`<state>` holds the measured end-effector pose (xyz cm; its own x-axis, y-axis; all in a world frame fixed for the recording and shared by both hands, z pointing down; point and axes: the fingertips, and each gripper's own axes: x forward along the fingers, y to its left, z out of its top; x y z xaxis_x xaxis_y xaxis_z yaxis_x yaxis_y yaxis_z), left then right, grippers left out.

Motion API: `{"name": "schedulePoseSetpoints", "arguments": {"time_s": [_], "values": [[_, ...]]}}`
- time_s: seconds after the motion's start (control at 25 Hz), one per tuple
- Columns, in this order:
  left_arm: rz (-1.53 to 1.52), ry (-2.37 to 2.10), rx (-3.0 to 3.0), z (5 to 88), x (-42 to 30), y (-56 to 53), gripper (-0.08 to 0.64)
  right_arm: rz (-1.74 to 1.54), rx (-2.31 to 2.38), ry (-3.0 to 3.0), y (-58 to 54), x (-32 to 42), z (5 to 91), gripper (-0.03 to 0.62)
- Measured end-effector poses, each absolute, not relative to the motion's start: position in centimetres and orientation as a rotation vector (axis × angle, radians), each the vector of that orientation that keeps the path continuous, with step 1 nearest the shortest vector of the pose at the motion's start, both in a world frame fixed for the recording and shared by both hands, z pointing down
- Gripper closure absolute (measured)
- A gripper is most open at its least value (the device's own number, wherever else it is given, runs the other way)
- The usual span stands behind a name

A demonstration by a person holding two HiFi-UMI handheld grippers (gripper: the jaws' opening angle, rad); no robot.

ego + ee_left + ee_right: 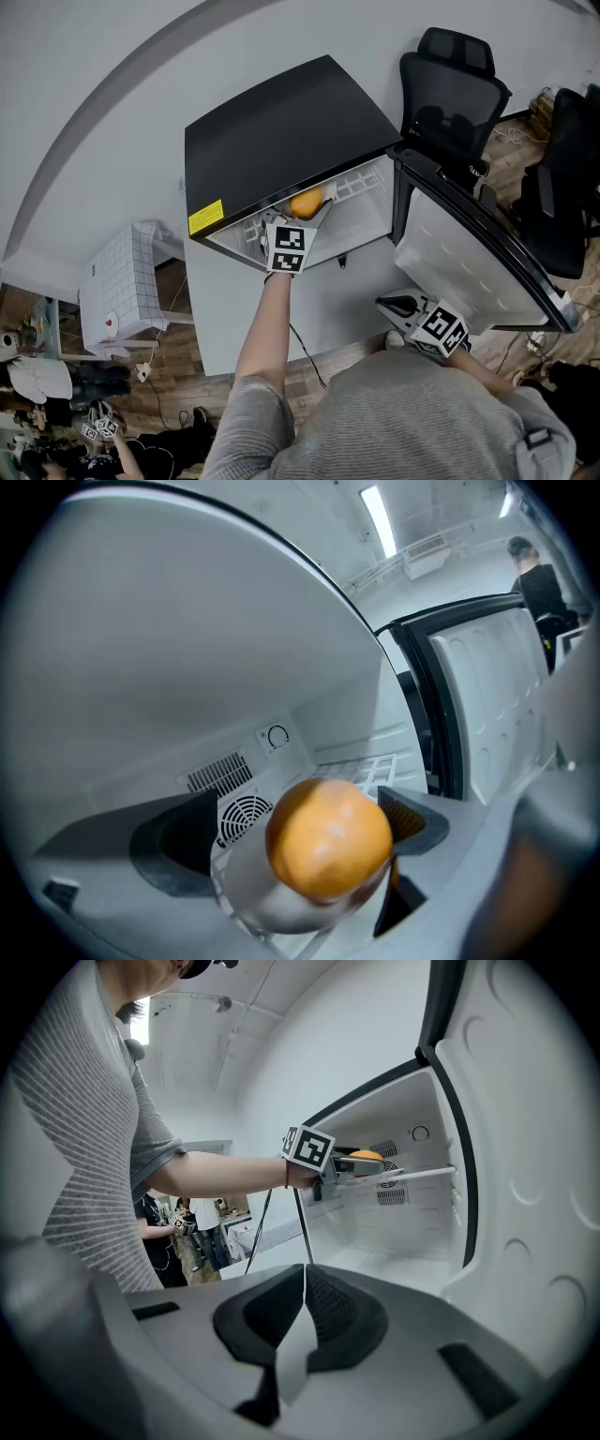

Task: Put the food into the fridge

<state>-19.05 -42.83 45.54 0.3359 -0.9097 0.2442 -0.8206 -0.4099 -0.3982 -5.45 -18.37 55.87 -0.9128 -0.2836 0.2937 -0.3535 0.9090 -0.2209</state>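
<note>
An orange (305, 202) lies at the front of the top wire shelf (370, 769) inside the small black fridge (281, 131), whose door (469, 253) stands wide to the right. My left gripper (302, 216) reaches into the fridge with the orange (328, 836) between its open fingers; the left pad (178, 841) stands apart from the fruit, while the right pad (412, 817) is at its side. The right gripper view shows the orange (366, 1155) above the shelf rail. My right gripper (398, 305) hangs low by the door, shut and empty (302, 1288).
A black office chair (450, 84) stands behind the fridge door and another (567, 169) at the far right. A white gridded box (127, 281) sits left of the fridge. People stand at the lower left (94, 431). The lower fridge compartment (403, 1241) is bare white.
</note>
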Motion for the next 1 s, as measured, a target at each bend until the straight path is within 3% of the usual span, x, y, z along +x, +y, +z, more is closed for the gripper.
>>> {"name": "schedulePoseSetpoints", "arguments": {"time_s": [1.0], "values": [[-0.503, 1.557, -2.42, 43.8, -18.3, -40.0, 0.04, 0.38, 0.461, -2.82, -17.0, -5.8, 55.5, 0.58]]}}
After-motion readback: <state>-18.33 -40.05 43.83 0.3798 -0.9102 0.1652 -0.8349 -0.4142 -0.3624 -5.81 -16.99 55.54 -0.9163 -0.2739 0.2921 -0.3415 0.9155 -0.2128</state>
